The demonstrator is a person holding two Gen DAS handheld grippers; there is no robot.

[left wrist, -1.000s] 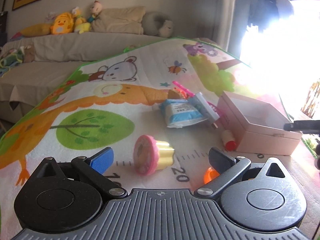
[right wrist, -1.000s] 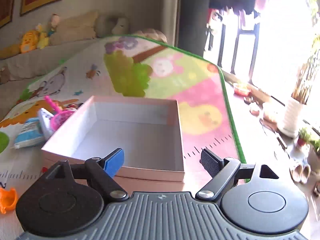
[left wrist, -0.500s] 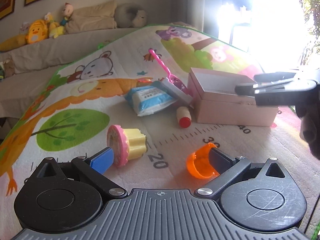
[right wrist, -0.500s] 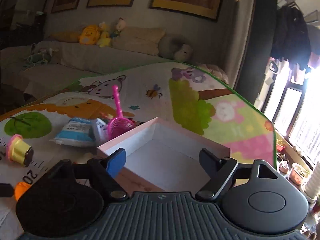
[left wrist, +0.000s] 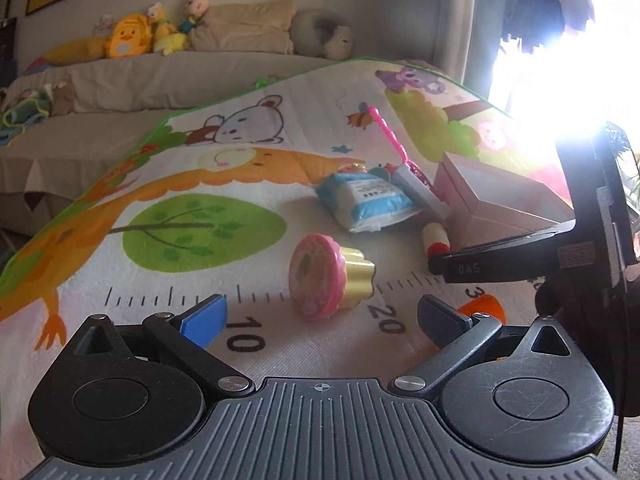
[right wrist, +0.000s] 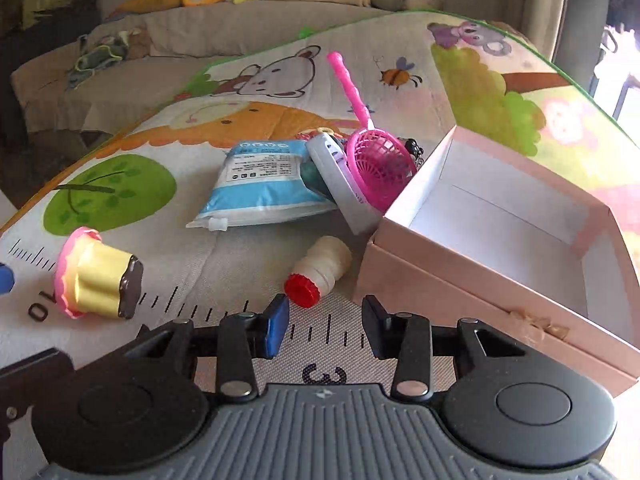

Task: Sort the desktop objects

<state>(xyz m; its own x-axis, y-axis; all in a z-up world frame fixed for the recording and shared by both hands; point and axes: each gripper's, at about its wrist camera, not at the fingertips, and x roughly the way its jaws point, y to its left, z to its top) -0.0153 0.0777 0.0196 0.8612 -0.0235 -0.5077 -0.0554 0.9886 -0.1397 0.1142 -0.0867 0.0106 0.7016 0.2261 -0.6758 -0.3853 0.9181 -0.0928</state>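
A pink-and-yellow toy cupcake lies on its side on the play mat, just ahead of my open, empty left gripper; it also shows in the right wrist view. A small bottle with a red cap lies just ahead of my right gripper, which is partly open and empty. An open pink box stands to the right. A blue-white pouch, a grey case and a pink scoop net lie piled beside it. An orange piece sits by my left gripper's right finger.
The cartoon play mat covers the table. A sofa with plush toys stands behind it. Bright window glare fills the right side of the left wrist view. The right gripper's body crosses the right of the left wrist view.
My right gripper swung left and down, from over the box to just behind the red-capped bottle, and its fingers narrowed. My left gripper shifted, and the cupcake now sits between its fingers' line.
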